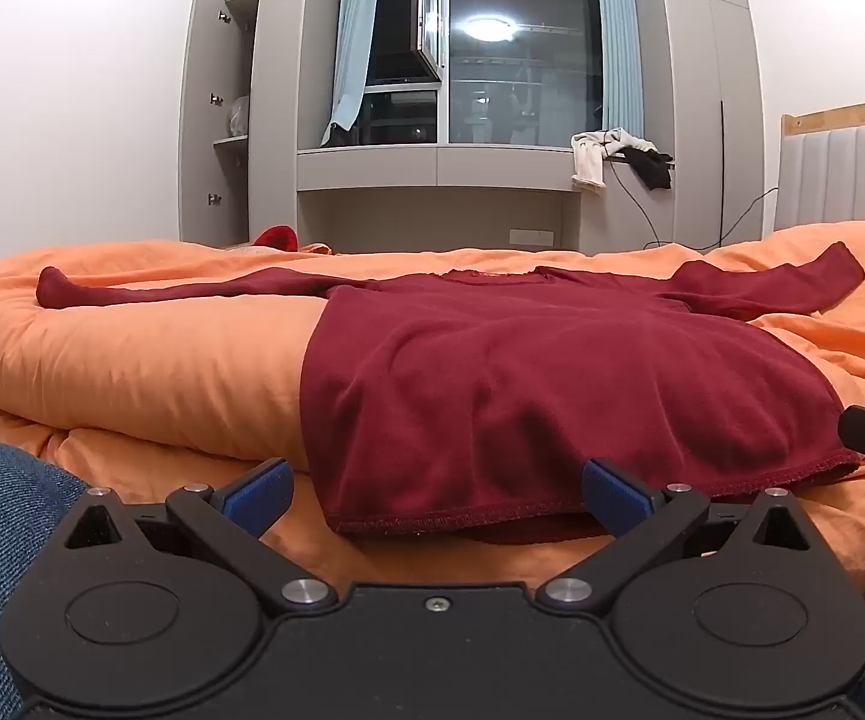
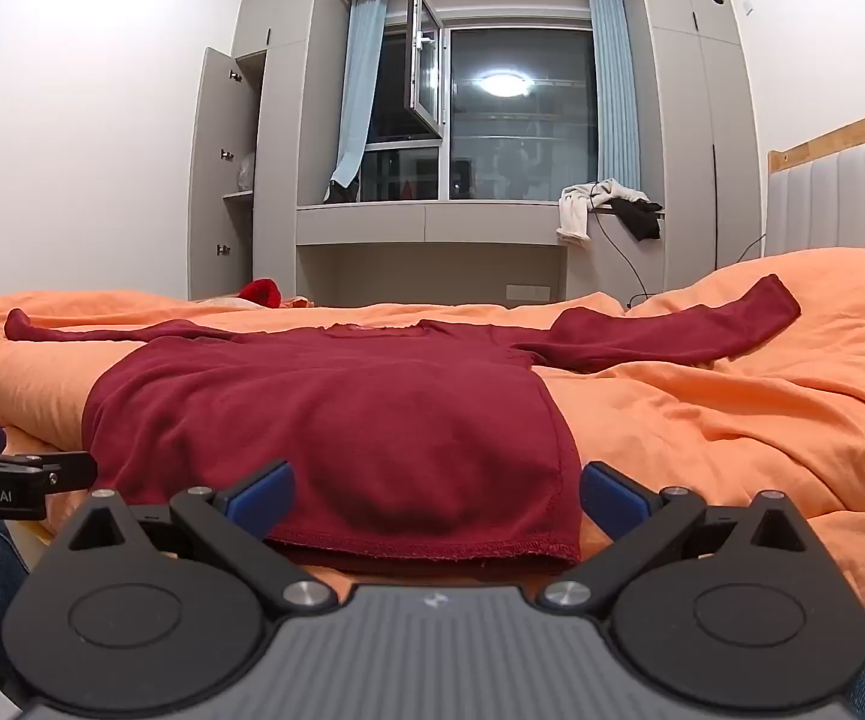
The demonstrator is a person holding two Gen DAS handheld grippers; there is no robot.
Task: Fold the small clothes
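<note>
right now both grippers, left gripper (image 1: 435,495) & right gripper (image 2: 435,498), gape wide at red sweater (image 1: 540,372) hem.

Bare orange duvet (image 2: 732,408) lies open either side of the sweater (image 2: 336,420).

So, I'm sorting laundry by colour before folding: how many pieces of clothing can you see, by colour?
Dark red: 1, the long-sleeved top spread flat on the orange duvet.
Bright red: 1, a bundle behind the bed, partly hidden.
White: 1, a garment hanging off the window ledge.
Black: 1, a garment beside it.
Total: 4
</note>
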